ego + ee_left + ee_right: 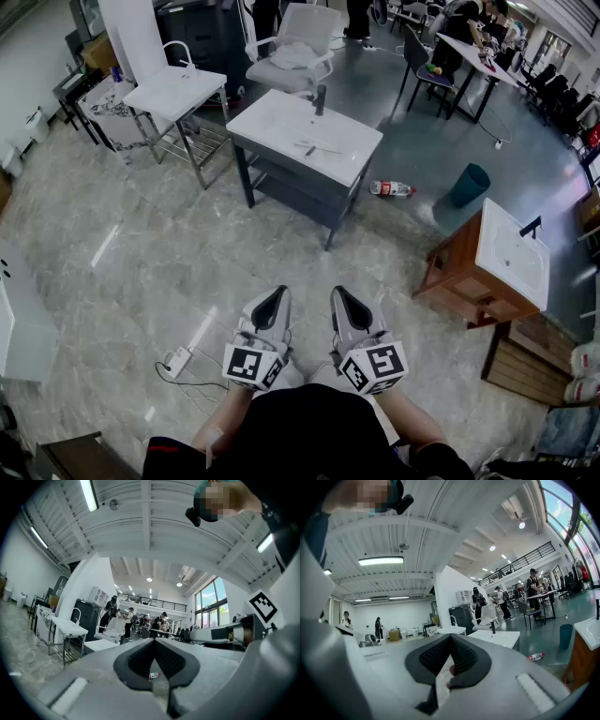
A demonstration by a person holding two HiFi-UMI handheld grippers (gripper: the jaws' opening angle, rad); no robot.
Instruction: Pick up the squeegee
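Well, the left gripper (275,292) and right gripper (341,292) both sat pinched together and empty, well apart from the squeegee (314,147) on the white sink top (272,117); arriving closed risked knocking it off.

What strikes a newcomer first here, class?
The left gripper and right gripper, shut and empty, sit side by side at the head view's bottom centre. Ahead stands a white sink with what looks like the squeegee on top; a bottle lies on the floor to its right.
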